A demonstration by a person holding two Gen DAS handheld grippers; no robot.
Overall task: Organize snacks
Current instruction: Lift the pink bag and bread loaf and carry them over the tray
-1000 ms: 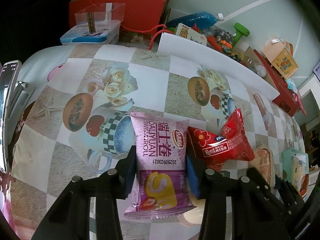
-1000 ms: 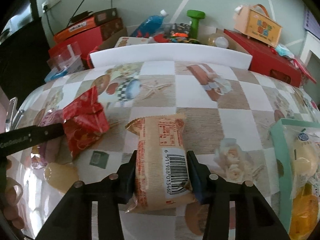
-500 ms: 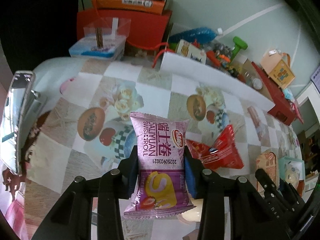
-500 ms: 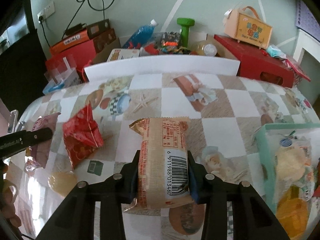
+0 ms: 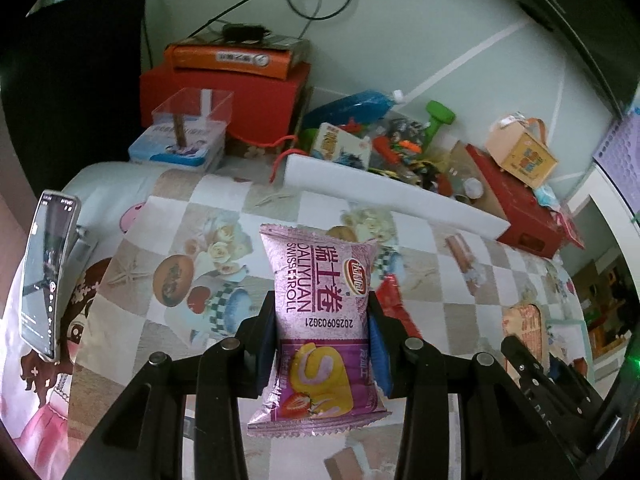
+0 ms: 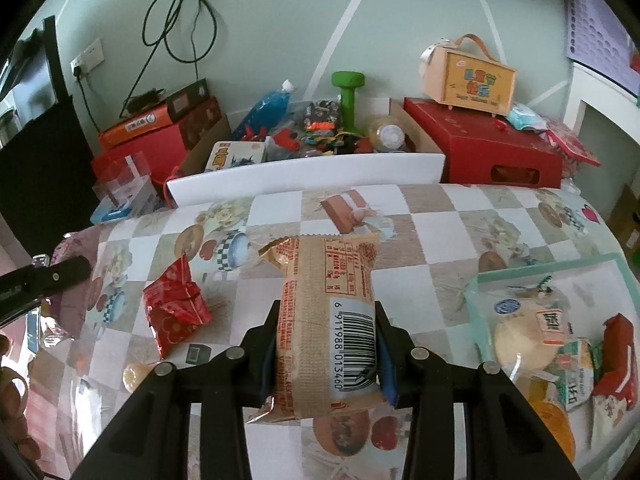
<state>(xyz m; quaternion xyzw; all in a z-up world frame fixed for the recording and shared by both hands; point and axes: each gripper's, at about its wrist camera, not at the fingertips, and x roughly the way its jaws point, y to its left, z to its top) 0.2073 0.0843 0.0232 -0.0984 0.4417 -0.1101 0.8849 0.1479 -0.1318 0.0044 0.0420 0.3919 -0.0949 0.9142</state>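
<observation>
Left wrist view: the left gripper [image 5: 322,336] has its fingers [image 5: 262,344] clamped on a purple plastic Swiss-roll snack packet [image 5: 320,320], long axis running straight out along the fingers, top end far. Packet hangs clear above the checkered-cloth worktop [image 5: 168,216]. Right of it, partly hidden, a crumpled red foil snack bag [image 5: 394,300] lies on the cloth; the right gripper [image 5: 524,344] shows at far right. An upright phone [image 5: 48,272] stands at left.

Right wrist view: the right gripper [image 6: 326,354] pinches a tan paper-look snack packet with a barcode [image 6: 328,320], also lengthwise. The pale green snack tray [image 6: 500,276], already holding several snacks, sits near right, closer to this hand. The red bag and a small pale round sweet [image 6: 134,376] lie to the left, out of the path. Likely move: carry rightward to the tray.
</observation>
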